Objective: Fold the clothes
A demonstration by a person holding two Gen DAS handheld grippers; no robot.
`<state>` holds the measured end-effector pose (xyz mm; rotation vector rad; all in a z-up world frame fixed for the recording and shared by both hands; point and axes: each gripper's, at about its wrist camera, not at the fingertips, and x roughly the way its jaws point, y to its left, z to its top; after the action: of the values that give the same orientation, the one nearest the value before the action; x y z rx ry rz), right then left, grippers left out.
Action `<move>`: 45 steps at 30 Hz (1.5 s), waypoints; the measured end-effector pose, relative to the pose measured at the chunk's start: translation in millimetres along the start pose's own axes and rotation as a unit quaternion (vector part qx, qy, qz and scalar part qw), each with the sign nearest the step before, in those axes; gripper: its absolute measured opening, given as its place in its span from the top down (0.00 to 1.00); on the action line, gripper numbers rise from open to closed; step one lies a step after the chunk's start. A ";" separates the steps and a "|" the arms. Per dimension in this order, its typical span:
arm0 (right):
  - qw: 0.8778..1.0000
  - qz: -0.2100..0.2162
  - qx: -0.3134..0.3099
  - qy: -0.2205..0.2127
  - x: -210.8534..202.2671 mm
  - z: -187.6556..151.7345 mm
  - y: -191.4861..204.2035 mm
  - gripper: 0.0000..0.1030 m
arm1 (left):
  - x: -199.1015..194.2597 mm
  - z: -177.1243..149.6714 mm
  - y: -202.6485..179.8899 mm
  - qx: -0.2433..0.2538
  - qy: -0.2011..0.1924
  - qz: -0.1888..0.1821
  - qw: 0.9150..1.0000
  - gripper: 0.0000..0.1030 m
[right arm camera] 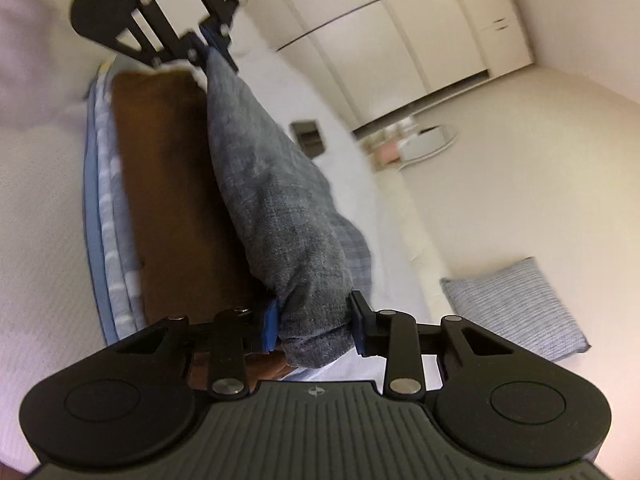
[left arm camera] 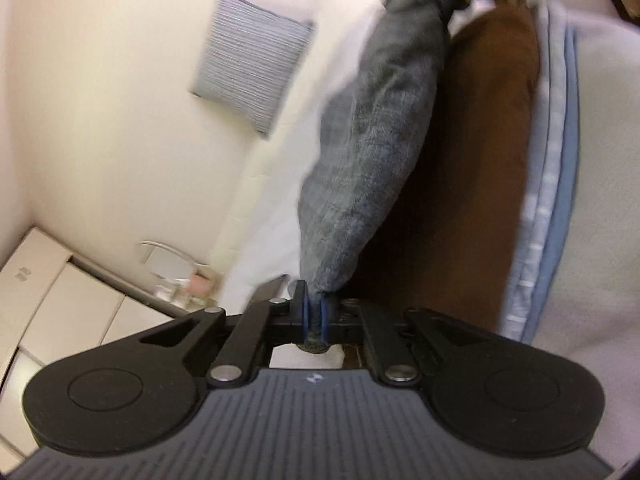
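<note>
Between our two grippers: one grey knit garment (left arm camera: 372, 152) stretched taut, bunched into a long roll, blurred.
Left gripper (left arm camera: 315, 312): we pinch a thin end of the cloth, fingers pressed nearly together.
Right gripper (right arm camera: 316, 326): we clamp a thick wad, fingers held apart by it.
Garment's place: centre of both frames, above a brown cloth (left arm camera: 472, 168) and a blue striped cloth (left arm camera: 548, 184).
Right view only: cupboard doors (right arm camera: 400, 28), upper right.
Both views: one striped cushion (right arm camera: 516, 308).
</note>
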<state>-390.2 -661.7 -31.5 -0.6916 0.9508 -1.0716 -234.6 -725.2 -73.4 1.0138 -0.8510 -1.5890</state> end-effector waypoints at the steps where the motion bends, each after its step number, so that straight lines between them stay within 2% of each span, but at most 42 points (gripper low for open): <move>1: 1.000 0.011 -0.012 0.004 0.3 -3.6 9.1 0.68 | 0.5 -3.1 -6.6 0.005 0.008 -0.017 1.000 0.96; 3: 0.999 0.020 -0.025 0.013 4.1 -6.7 19.9 0.67 | 1.5 -9.3 -19.7 0.014 0.024 -0.050 0.998 0.96; 6: 0.999 0.020 -0.023 0.016 13.4 -5.6 24.7 0.67 | 12.5 -11.2 -24.8 0.003 0.031 -0.061 0.998 0.96; 10: 0.999 0.019 -0.013 0.023 -0.9 -15.6 31.9 0.67 | 26.1 -12.1 -27.7 -0.012 0.040 -0.075 0.996 0.96; 14: 0.999 0.022 0.000 0.046 4.1 -29.8 42.0 0.67 | 23.0 -14.0 -19.3 -0.031 0.046 -0.078 0.995 0.93; 16: 0.998 0.020 0.017 0.053 -3.3 -32.1 40.7 0.69 | 1.8 -22.6 -12.8 -0.059 0.053 -0.078 0.994 0.87; 19: 0.997 0.019 0.039 0.058 -17.9 -36.3 41.4 0.69 | -24.9 -28.4 -1.5 -0.124 0.072 -0.081 0.986 0.81; 20: 0.996 0.020 0.058 0.060 -25.2 -37.1 39.6 0.66 | -33.8 -30.4 2.2 -0.146 0.078 -0.082 0.983 0.80; 21: 0.995 0.021 0.078 0.062 -32.5 -37.9 37.9 0.61 | -42.8 -32.4 5.6 -0.180 0.086 -0.083 0.976 0.75; 22: 0.992 0.022 0.110 0.065 -40.6 -38.5 36.6 0.51 | -51.8 -34.5 9.0 -0.213 0.093 -0.084 0.969 0.68; 23: 0.987 0.023 0.142 0.068 -48.6 -39.0 35.2 0.47 | -60.8 -36.6 12.3 -0.246 0.100 -0.085 0.960 0.66; 24: 0.981 0.028 0.179 0.069 -56.1 -38.9 33.2 0.46 | -69.8 -38.6 15.7 -0.278 0.107 -0.086 0.951 0.65; 25: 0.973 0.033 0.217 0.071 -63.8 -38.8 31.3 0.40 | -78.8 -40.7 19.1 -0.311 0.114 -0.086 0.940 0.62; 26: 0.961 0.042 0.261 0.075 -72.3 -38.8 30.6 0.30 | -87.8 -42.8 22.5 -0.343 0.120 -0.087 0.928 0.60; 28: 0.940 0.057 0.327 0.080 -85.5 -35.4 31.6 0.16 | -105.8 -46.8 29.1 -0.405 0.133 -0.088 0.900 0.54; 29: 0.930 0.063 0.352 0.083 -91.3 -32.0 31.2 0.13 | -117.1 -46.7 27.4 -0.424 0.137 -0.090 0.891 0.49; 31: 0.909 0.075 0.400 0.090 -103.1 -25.2 30.6 0.12 | -143.7 -45.1 26.8 -0.458 0.140 -0.089 0.873 0.28; 32: 0.896 0.078 0.426 0.097 -110.4 -22.8 31.0 0.03 | -149.0 -42.0 26.7 -0.466 0.136 -0.084 0.870 0.23; 34: 0.870 0.082 0.472 0.111 -122.1 -19.8 29.6 0.00 | -161.4 -37.4 21.9 -0.471 0.131 -0.072 0.870 0.02; 37: 0.832 0.088 0.531 0.131 -135.0 -16.4 24.5 0.00 | -177.4 -30.0 22.4 -0.464 0.131 -0.053 0.874 0.01; 38: 0.821 0.086 0.548 0.138 -140.1 -14.9 22.3 0.00 | -183.1 -30.0 25.2 -0.473 0.133 -0.052 0.869 0.01; 40: 0.804 0.082 0.570 0.146 -151.8 -10.7 17.6 0.00 | -194.4 -30.1 30.8 -0.491 0.139 -0.049 0.859 0.01; 41: 0.800 0.076 0.576 0.146 -156.7 -8.0 16.9 0.00 | -200.1 -30.0 33.5 -0.500 0.142 -0.047 0.853 0.01; 45: 0.790 0.063 0.594 0.139 -181.1 1.5 14.0 0.00 | -224.4 -24.1 39.6 -0.511 0.142 -0.062 0.845 0.01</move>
<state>-414.4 -486.9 11.4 0.5852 0.3735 -1.4046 -170.2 -516.7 -3.6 0.4756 0.3107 -1.6104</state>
